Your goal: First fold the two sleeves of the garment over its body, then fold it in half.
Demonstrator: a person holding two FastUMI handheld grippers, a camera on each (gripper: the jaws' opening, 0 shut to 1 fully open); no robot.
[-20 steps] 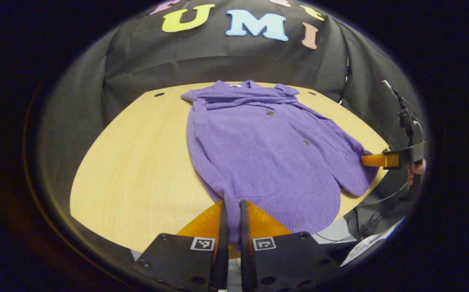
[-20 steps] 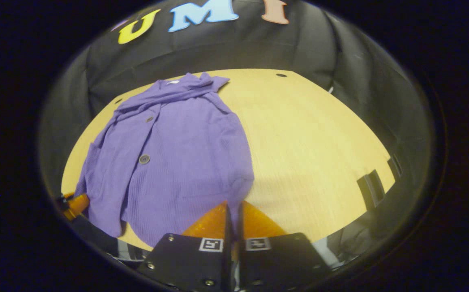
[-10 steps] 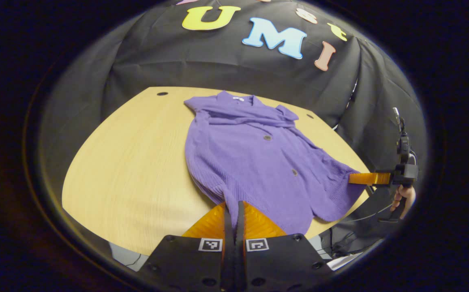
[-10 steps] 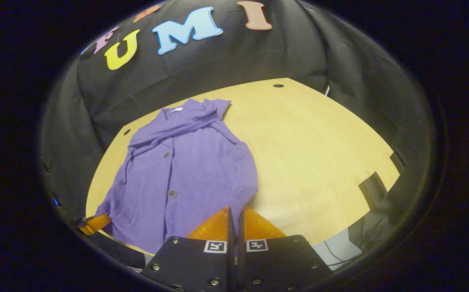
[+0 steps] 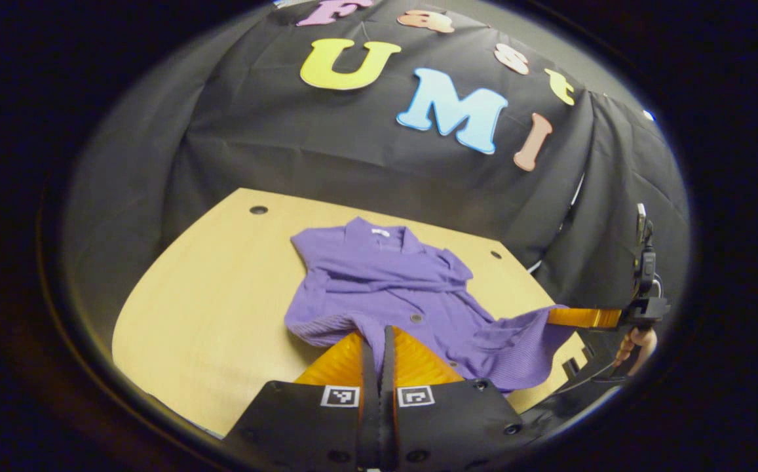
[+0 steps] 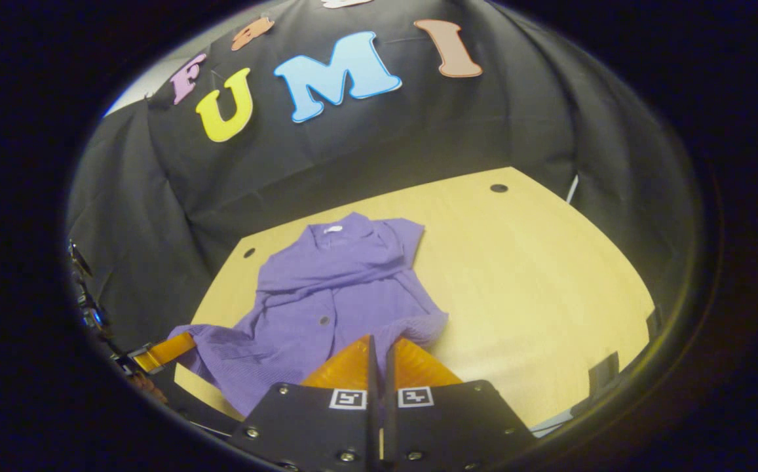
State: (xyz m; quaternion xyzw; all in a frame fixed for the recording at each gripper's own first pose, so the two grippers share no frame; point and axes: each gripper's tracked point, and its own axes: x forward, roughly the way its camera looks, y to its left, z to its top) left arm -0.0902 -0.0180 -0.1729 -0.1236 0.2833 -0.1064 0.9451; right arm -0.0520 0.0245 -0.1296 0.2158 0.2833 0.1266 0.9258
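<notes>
A purple knitted cardigan with dark buttons lies on the wooden table, collar toward the booth wall, both sleeves folded across its chest. Its bottom hem is raised off the table at both corners. My left gripper is shut on the hem's left corner. In the right gripper view, my right gripper is shut on the cardigan's right hem corner. The right gripper also appears at the right of the left gripper view, held by a hand. The left gripper shows at the lower left of the right gripper view.
The table has small dark holes near its far corners and bare wood on both sides of the cardigan. Black cloth walls surround the table on the far side. Cables hang below the table's near right edge.
Both grippers have lifted the cardigan's bottom hem off the table and carried it toward the collar. The lower half now hangs raised and bunched between them.
</notes>
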